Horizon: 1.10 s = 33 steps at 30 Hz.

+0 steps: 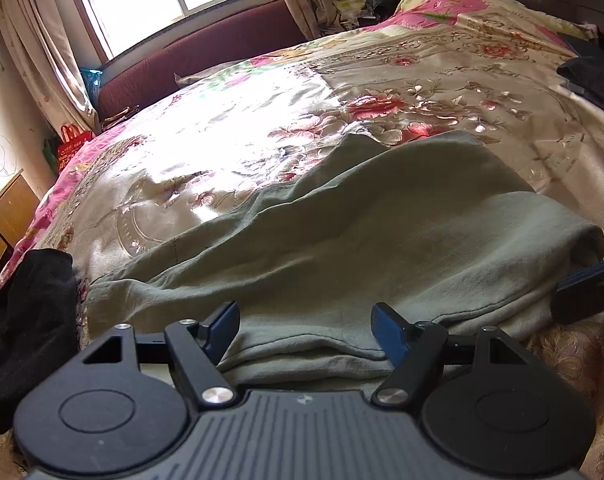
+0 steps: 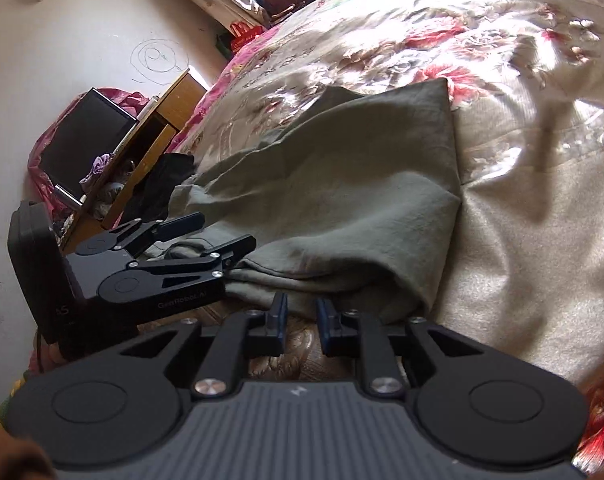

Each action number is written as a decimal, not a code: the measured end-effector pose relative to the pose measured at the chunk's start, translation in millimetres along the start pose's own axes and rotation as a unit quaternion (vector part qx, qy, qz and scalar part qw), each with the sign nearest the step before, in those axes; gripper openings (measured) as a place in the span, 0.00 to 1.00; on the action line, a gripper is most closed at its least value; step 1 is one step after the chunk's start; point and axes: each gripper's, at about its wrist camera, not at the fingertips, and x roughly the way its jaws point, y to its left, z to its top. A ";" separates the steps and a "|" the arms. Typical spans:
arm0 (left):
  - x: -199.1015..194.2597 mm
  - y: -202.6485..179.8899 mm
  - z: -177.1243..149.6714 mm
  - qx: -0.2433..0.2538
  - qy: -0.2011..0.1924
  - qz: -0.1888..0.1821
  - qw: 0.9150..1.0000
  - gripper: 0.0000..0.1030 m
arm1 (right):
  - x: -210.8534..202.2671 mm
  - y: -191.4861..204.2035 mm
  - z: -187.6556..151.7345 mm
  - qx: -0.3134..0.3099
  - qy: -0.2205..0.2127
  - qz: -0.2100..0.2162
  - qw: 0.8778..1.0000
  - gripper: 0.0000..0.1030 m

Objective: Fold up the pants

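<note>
Left wrist view: pants [image 1: 341, 232], grey-green and folded, lie at the bed's [image 1: 222, 152] near edge; left gripper [image 1: 305, 330] jaws spread over their hem. Right wrist view: right gripper [image 2: 300, 322] jaws narrowly apart, pinching nothing, just short of the pants [image 2: 341, 200].
</note>
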 end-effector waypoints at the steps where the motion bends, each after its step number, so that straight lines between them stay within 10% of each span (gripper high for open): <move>1: -0.4 -0.8 -0.4 0.001 0.000 0.000 1.000 0.84 | -1.2 4.3 0.3 -0.016 -0.008 -0.003 1.000 0.18; 23: 0.2 -6.0 -4.9 -0.018 -0.017 -0.021 0.999 0.84 | -2.0 17.9 -20.7 -0.084 -0.033 -0.136 0.987 0.25; 33: 4.4 -3.2 -9.2 -0.047 -0.020 -0.031 0.998 0.84 | 17.9 40.5 -23.0 -0.124 -0.014 -0.144 0.982 0.48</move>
